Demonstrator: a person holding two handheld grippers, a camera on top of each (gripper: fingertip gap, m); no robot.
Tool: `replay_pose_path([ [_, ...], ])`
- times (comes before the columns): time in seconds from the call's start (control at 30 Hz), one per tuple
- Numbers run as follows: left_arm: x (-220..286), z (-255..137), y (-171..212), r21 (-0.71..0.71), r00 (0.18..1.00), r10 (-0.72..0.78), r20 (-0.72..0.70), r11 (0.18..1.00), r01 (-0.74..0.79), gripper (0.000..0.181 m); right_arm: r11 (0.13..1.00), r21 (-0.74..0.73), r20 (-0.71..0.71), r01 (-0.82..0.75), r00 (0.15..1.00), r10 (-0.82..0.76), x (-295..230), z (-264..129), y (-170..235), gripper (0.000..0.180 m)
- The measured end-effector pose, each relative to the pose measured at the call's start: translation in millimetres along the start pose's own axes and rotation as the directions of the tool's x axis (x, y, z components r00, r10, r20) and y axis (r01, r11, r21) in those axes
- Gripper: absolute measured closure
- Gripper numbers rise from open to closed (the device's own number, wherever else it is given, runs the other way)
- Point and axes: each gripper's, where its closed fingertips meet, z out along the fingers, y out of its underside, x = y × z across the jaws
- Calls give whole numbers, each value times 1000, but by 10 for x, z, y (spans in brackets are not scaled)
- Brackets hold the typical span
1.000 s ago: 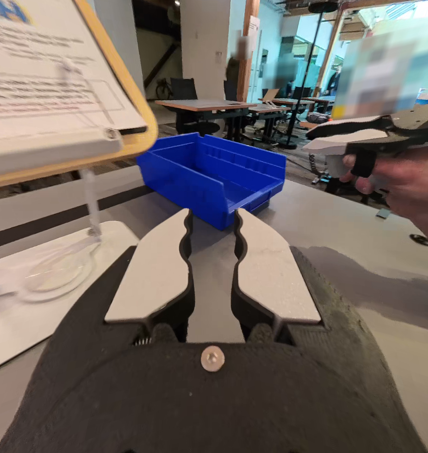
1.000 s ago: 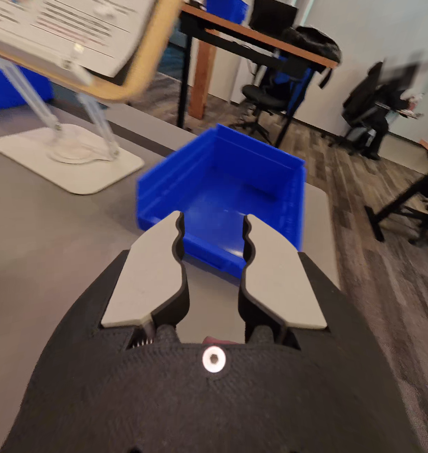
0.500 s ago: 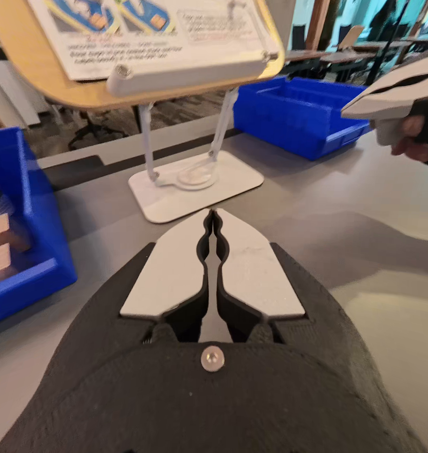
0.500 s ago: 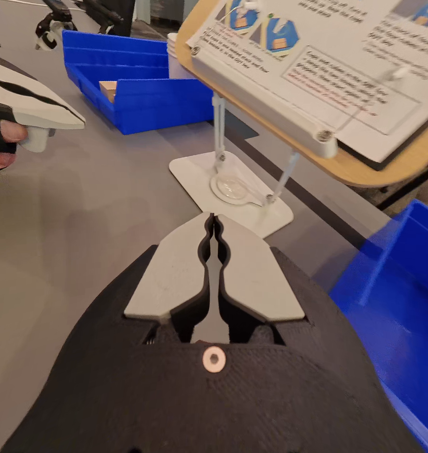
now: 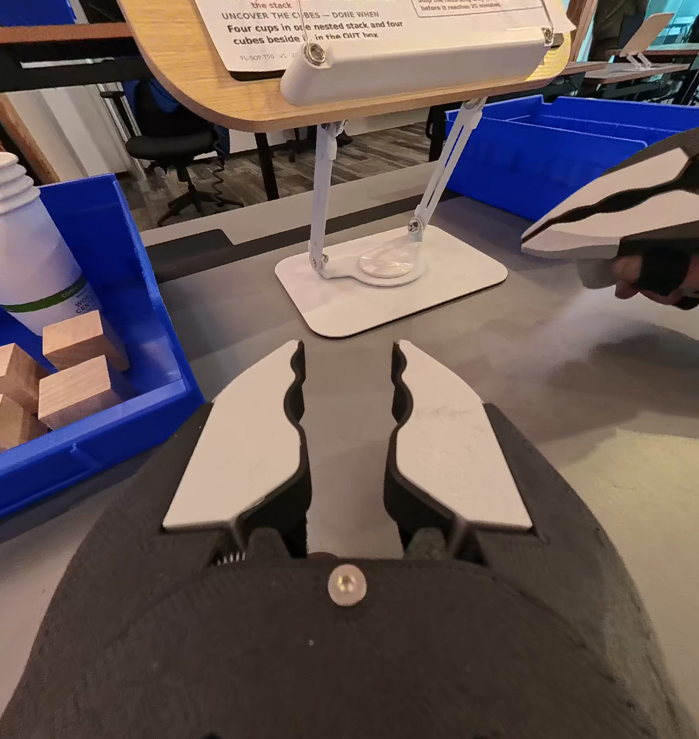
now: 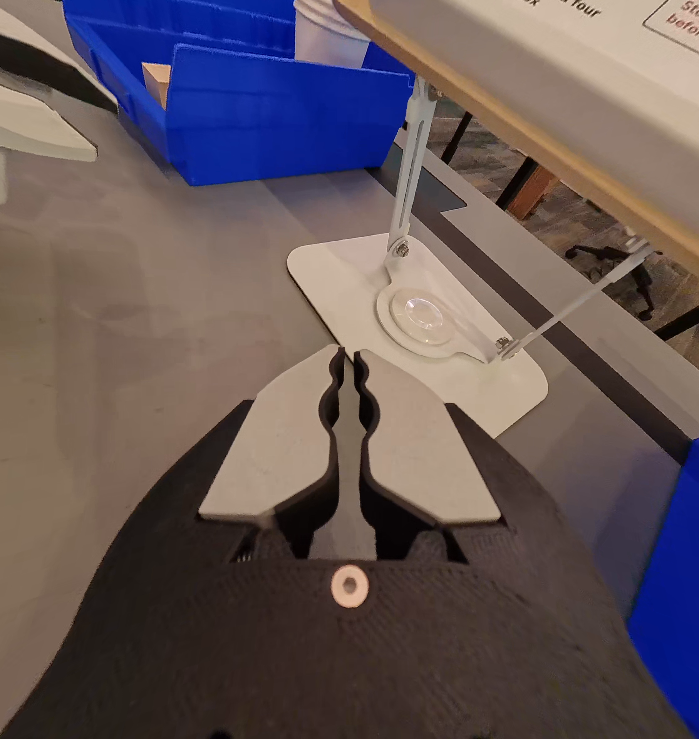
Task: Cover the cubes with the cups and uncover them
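A stack of white paper cups (image 5: 15,240) stands in a blue bin (image 5: 139,288) at the left, with several wooden cubes (image 5: 75,384) beside it. My left gripper (image 5: 347,348) is open and empty, low over the grey table, to the right of that bin. My right gripper (image 6: 348,354) is shut and empty, pointing at the stand's base. It also shows in the left wrist view (image 5: 619,216) at the right, held by a hand. The right wrist view shows the bin (image 6: 279,128), one cube (image 6: 155,80), a cup (image 6: 327,36) and my left gripper (image 6: 31,120) far left.
A white stand base (image 5: 391,288) holds a wooden board with an instruction sheet (image 5: 339,80) over the table's far middle. A second blue bin (image 5: 559,160) sits at the back right; its corner (image 6: 680,560) is close beside my right gripper.
Both grippers swung from the right-hand bin toward the stand and shut on the way. My left gripper has since opened again; the right stays shut. The cups and cubes came into view.
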Motion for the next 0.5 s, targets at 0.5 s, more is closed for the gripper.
replay_pose_path([
  [0.5, -338, -128, -151, 23, 996, -10, 90, 1000, 8, 131, 999, -7, -21, 34, 999, -34, 80, -52, 111, 174],
])
